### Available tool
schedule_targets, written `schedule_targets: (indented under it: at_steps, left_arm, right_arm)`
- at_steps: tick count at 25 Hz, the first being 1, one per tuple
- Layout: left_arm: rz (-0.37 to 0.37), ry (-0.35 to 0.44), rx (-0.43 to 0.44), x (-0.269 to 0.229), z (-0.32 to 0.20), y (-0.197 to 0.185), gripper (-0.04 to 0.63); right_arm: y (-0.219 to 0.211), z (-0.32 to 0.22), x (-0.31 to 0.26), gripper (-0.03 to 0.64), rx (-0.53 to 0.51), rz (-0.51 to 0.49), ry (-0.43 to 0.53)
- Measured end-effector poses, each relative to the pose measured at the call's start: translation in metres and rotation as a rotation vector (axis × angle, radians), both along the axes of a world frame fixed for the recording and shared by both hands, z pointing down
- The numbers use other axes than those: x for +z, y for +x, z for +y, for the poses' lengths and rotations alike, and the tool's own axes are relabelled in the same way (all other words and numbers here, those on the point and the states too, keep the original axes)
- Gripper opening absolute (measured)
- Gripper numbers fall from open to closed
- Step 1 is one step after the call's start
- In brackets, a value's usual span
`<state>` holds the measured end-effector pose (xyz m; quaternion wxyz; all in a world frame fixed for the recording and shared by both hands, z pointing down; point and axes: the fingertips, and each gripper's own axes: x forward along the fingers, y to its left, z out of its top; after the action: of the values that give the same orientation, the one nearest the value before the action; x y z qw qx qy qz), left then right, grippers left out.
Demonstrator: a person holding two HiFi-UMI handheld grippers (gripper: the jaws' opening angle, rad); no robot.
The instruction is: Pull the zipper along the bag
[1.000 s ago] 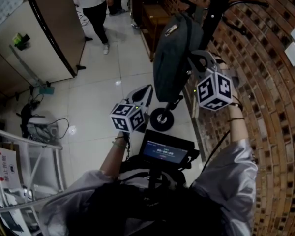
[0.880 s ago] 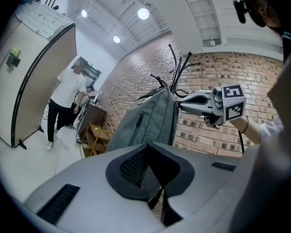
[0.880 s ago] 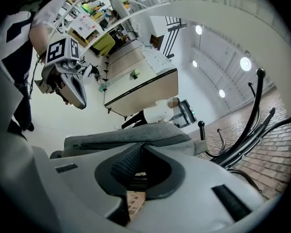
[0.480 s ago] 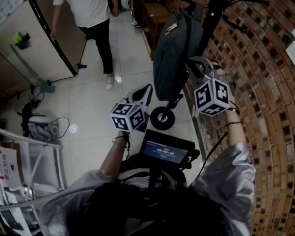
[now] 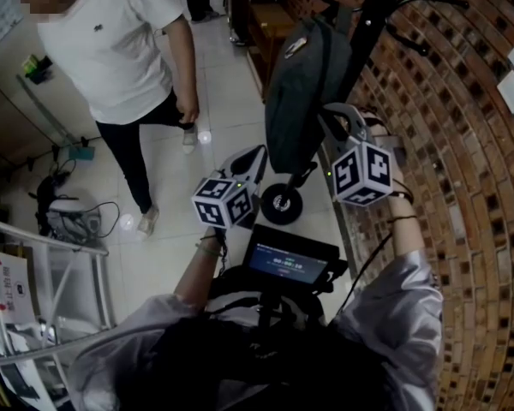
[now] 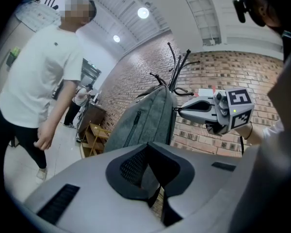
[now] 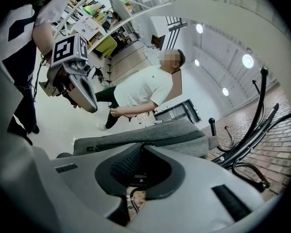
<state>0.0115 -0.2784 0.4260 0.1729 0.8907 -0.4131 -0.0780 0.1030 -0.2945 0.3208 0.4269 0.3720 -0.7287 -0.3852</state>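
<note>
A grey backpack point(image 5: 304, 92) hangs from a black coat rack point(image 5: 368, 15). My left gripper point(image 5: 255, 157) sits at the bag's lower left edge. In the left gripper view its jaws point(image 6: 157, 205) are closed together, with grey bag fabric point(image 6: 145, 120) and a dark strap running into the slit. My right gripper point(image 5: 330, 118) presses against the bag's right side. Its jaws point(image 7: 128, 205) are closed, with a small metal piece, apparently the zipper pull, between them. A long zipper line point(image 7: 111, 147) runs along the bag point(image 7: 150, 137).
A person in a white shirt point(image 5: 111, 50) stands on the tiled floor close to the left. A brick wall point(image 5: 463, 187) fills the right. A wooden shelf point(image 5: 270, 32) stands behind the bag, a wheel point(image 5: 281, 205) below it, and a metal cart point(image 5: 34, 255) at far left.
My right gripper has shifted down and slightly left along the bag's side. The left gripper has held still. The person has walked from the background to close by.
</note>
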Motion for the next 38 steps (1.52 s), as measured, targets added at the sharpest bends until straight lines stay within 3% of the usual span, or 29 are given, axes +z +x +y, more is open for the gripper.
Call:
schedule_targets:
  at_steps: [17, 38]
  left_arm:
    - [-0.009, -0.005, -0.013, 0.001, -0.003, 0.002, 0.008]
    - [-0.017, -0.013, -0.012, 0.005, -0.004, 0.007, 0.008]
  right_arm:
    - [-0.005, 0.011, 0.038, 0.023, -0.030, 0.052, -0.048]
    - [-0.008, 0.028, 0.084, 0.026, -0.034, 0.032, -0.117]
